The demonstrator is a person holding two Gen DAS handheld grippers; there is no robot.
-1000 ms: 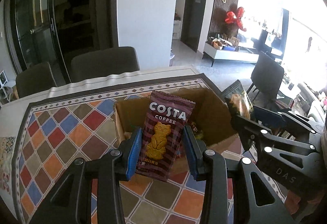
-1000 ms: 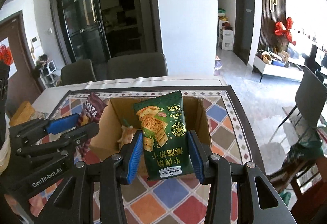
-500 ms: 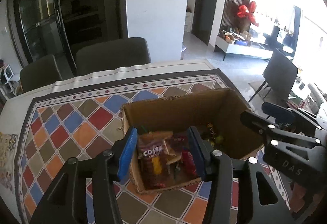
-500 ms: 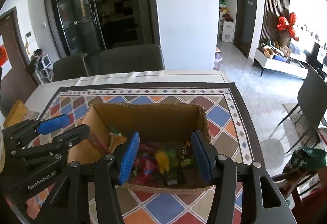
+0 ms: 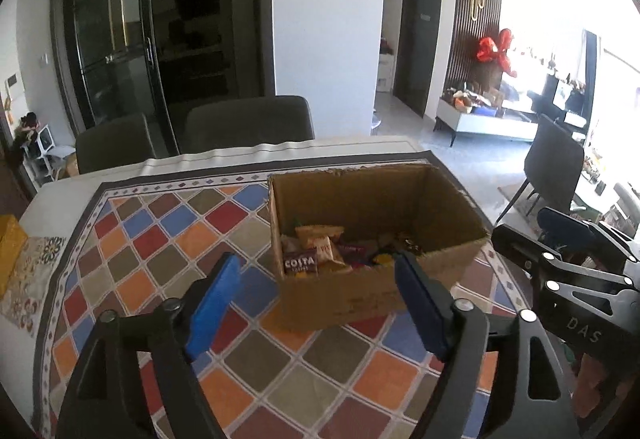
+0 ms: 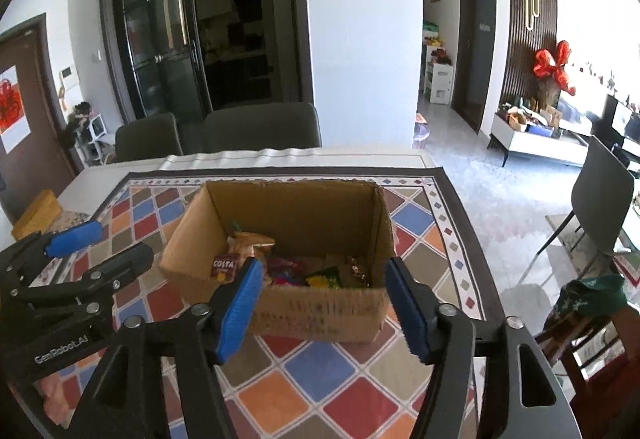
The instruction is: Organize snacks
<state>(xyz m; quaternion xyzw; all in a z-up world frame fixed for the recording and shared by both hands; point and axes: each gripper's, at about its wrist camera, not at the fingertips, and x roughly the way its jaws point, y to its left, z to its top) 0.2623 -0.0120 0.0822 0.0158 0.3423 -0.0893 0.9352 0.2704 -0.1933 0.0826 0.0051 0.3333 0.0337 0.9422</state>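
Observation:
An open cardboard box (image 5: 376,295) (image 6: 320,311) stands on the patterned tablecloth and holds several snack packets. A maroon Costa Coffee packet (image 5: 301,265) (image 6: 224,267) leans in the box's near left corner. A green and yellow packet (image 6: 322,278) lies among the others. My left gripper (image 5: 317,261) hangs in front of the box, its jaws opening and nothing between the blue pads. My right gripper (image 6: 324,265) is also short of the box, jaws opening and empty. Each gripper shows in the other's view: right gripper (image 5: 540,235), left gripper (image 6: 108,247).
The checked tablecloth (image 5: 168,251) covers the table. Two grey chairs (image 6: 260,127) stand at the far side and another chair (image 5: 556,167) off to the right. A yellow object (image 6: 36,213) lies at the table's left edge. The table's right edge drops to the floor.
The Costa packet and the green cracker packet left the jaws and now lie in the box. Both grippers widened and drew back from the box.

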